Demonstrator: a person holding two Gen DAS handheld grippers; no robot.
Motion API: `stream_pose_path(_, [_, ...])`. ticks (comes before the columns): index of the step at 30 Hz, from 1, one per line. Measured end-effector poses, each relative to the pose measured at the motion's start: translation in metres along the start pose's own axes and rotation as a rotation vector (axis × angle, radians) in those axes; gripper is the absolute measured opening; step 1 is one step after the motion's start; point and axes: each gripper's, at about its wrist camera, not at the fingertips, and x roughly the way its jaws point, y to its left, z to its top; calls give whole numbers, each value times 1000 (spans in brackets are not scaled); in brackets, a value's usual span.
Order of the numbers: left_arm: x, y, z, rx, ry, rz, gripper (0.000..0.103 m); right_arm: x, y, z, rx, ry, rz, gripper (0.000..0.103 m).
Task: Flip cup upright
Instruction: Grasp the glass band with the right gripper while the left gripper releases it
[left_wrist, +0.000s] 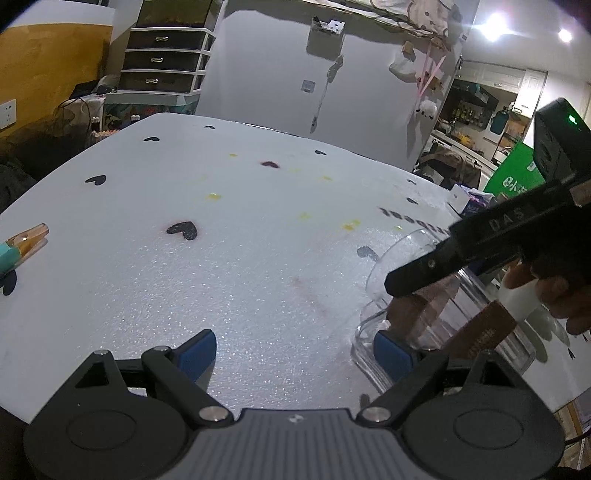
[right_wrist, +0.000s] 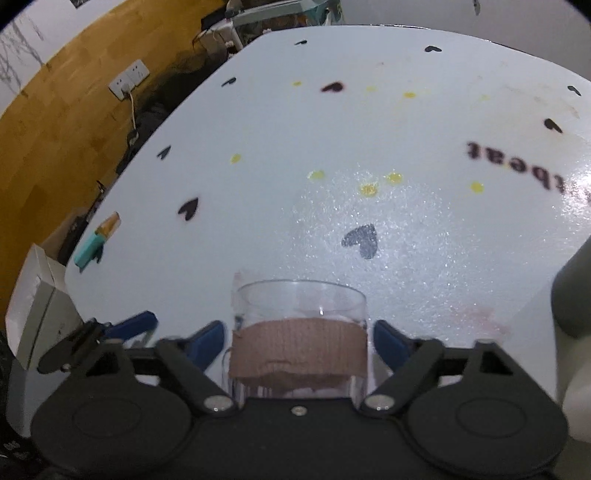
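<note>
While your right gripper (right_wrist: 297, 345) reaches forward, its two blue-padded fingers (right_wrist: 391, 341) stand wide apart with the one clear cup (right_wrist: 301, 332) between them; a sliver of white shows between each pad and the cup wall, so they bracket it without clamping. You see a single tan band (right_wrist: 297, 350) wrapped around the cup, and its open rim faces away from the right wrist camera. From the left wrist view the cup (left_wrist: 424, 295) lies on its side on the white counter (left_wrist: 221, 258), rim pointing toward the middle of the counter.

Your left gripper (left_wrist: 293, 350) has its two fingers (left_wrist: 197, 350) spread wide with nothing held; the right-hand finger sits just beside the cup's near wall, though you cannot tell whether it touches.

Farther out on the counter lies one teal-and-copper clip (right_wrist: 96, 240) near the left edge, well apart from the cup. Black hearts are scattered across the surface, at least eight in the right wrist view, along with about nine yellow spots (right_wrist: 369, 189) and one line of dark lettering (right_wrist: 517, 166). Beyond the counter's far edge stands one drawer unit (left_wrist: 162, 55) with three dark drawers.
</note>
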Motion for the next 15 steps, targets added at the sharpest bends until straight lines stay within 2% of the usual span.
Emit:
stream_pose_path(3, [-2,-1,1,2,-10,0,92,-12,4,-6,-35,-39,-8,77])
stream_pose_path(7, [-6,-6,1,19,-34,16,92,-38,10,-24,-122,-158,-45,77])
stream_pose_path(11, [-11,-14,-1,39,-62,33,93,-62,10,-43,-158,-261,-70,77])
stream_pose_path(15, [-15,-20,-2,54,-81,31,95,-78,7,-60,-166,-329,-78,77])
